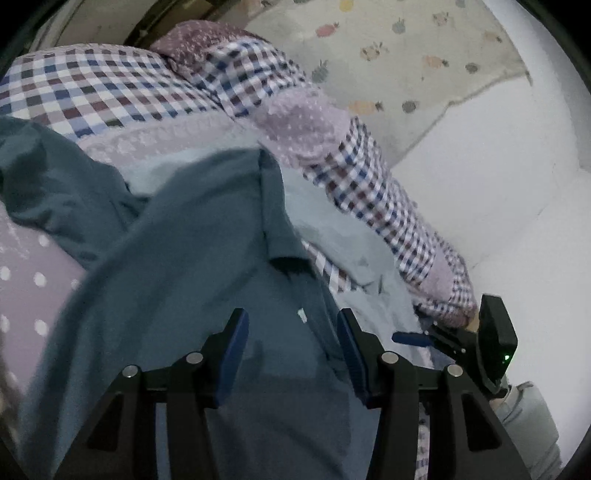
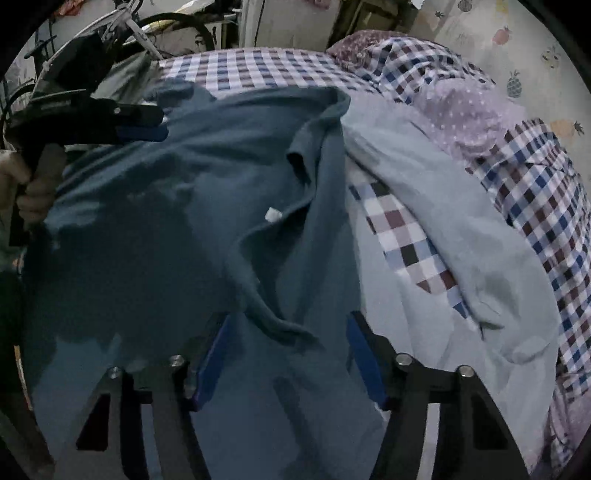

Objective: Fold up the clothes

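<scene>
Right under the left gripper lies the dark teal shirt, its cloth running between the two blue pads, which stand apart and clamp nothing. The right gripper hangs over the same shirt, its jaws also apart, with a raised ridge of teal fabric coming up between them but not pinched as far as I can tell.

The shirt stretches away from both grippers, long axis roughly straight ahead, and its collar sits at the far end, a little to the right of the right gripper's line. A small white tag shows ahead of that gripper, short of the collar. Just right of the shirt, partly under its edge, lies a pale blue garment.

I judge the right gripper nearer the rumpled middle fold, and the left gripper, seen from the right-hand view out at the far left edge of the shirt, better placed for that side. The next move likely calls for pinching an edge.

All this rests on a bed with a checked cover and dotted lilac patches. Beyond it stand a bicycle and a fruit-print cloth.
</scene>
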A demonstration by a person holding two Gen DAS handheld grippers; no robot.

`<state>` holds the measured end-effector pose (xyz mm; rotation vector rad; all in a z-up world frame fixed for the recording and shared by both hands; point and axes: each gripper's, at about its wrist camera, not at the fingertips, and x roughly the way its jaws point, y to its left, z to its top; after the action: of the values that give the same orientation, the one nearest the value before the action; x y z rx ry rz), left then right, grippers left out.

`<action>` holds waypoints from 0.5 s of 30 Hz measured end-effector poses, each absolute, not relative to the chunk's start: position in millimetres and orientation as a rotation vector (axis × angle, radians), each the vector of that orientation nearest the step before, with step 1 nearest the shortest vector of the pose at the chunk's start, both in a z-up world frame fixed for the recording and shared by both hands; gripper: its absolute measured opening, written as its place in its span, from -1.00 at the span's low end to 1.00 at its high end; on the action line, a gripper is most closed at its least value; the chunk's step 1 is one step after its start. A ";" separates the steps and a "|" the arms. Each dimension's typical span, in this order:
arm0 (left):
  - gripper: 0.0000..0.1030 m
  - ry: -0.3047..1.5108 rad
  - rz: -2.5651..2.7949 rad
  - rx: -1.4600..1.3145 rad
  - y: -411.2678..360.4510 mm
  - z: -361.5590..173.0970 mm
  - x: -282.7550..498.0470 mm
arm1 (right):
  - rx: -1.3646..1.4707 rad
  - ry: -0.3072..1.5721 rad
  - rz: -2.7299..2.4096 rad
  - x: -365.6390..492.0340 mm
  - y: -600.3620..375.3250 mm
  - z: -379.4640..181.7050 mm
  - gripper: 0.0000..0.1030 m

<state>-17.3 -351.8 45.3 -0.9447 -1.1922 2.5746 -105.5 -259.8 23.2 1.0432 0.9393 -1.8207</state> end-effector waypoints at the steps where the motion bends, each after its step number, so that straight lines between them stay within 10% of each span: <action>1: 0.02 -1.186 2.576 -0.961 -348.7 43.9 -19.7 | 1.063 0.947 -1.802 -106.2 -261.7 17.4 0.16; 5: 0.02 -1.190 2.577 -0.978 -343.7 40.8 -24.3 | 1.081 1.020 -1.720 -108.3 -273.2 -5.5 -0.18; 7: 0.02 -1.203 2.573 -0.980 -342.3 38.9 -25.0 | 1.083 1.027 -1.742 -115.6 -273.4 -8.6 -0.85; 15: 0.02 -1.238 2.586 -0.951 -346.2 38.2 -24.5 | 1.089 0.715 -2.259 -206.3 -221.4 50.8 -0.87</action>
<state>-24.5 -346.2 38.2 -0.9512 -1.2375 2.5863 -206.3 -221.4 50.8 1.0893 0.7152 -2.2588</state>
